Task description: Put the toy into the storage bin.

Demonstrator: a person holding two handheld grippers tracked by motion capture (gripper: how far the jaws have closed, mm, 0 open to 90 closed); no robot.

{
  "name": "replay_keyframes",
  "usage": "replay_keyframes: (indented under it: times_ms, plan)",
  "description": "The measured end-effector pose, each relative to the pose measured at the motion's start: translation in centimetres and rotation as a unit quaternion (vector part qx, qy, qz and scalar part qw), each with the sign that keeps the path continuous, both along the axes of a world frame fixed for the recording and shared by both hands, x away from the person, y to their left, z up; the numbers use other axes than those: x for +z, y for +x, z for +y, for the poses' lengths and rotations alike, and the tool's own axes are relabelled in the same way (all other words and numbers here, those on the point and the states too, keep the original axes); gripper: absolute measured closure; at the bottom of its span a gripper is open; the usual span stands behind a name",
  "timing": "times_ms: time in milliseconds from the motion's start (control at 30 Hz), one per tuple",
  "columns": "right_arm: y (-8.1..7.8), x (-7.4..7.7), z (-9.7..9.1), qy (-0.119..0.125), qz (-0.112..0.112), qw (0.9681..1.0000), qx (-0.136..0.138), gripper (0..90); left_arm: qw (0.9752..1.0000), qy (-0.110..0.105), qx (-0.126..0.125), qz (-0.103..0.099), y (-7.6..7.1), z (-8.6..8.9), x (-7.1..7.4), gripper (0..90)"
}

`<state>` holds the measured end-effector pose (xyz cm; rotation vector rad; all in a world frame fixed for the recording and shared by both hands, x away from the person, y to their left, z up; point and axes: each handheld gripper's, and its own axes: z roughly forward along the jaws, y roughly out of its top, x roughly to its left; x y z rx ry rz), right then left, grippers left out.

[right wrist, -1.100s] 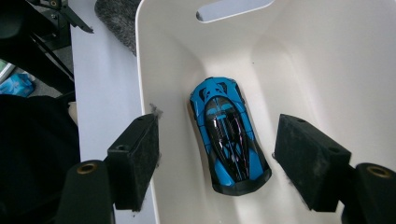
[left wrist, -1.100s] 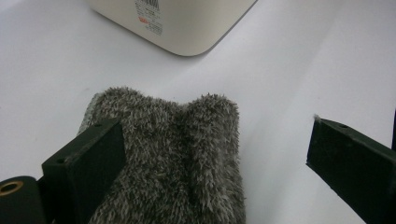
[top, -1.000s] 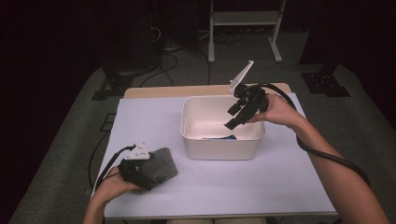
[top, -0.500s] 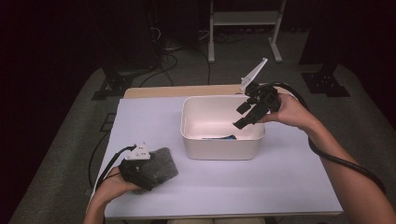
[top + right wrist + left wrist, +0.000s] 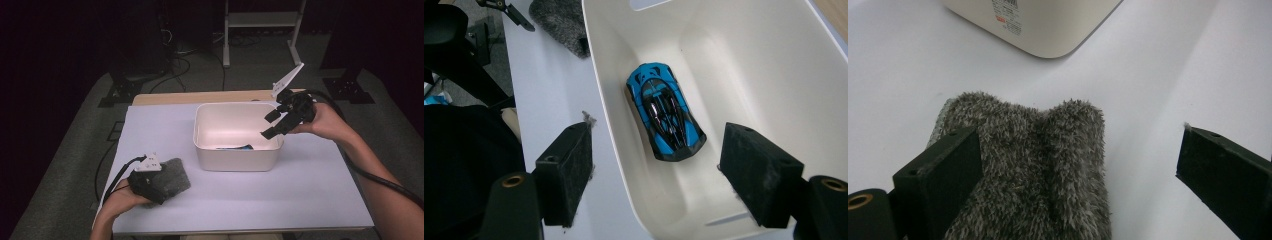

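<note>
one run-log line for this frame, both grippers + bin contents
left gripper: open, astride grey fuzzy cloth on table | right gripper: open, empty, above white bin | blue toy car: in bin

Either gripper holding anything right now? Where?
Nothing held. Left gripper is open, jaws straddling the grey cloth. Right gripper is open above the car in the bin.

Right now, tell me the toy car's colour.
Bright blue with black, clearest in the right gripper view: toy car.

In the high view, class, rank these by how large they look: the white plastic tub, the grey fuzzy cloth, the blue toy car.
1. White plastic tub
2. Grey fuzzy cloth, partly hidden under the left tool
3. Blue toy car, mostly hidden behind the tub wall
</note>
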<state>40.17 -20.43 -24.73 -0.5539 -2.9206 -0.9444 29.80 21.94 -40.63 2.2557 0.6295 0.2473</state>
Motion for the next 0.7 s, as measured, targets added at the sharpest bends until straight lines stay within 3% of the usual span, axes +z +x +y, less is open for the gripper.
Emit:
replay_keyframes:
  times_ms: [700]
  plan:
    - [-1.9,-1.3,-4.3,0.022,0.005,0.9992,-0.032,26.8,1.0000,0.003,0.002,0.003,0.0,-0.1,-0.1,3.9]
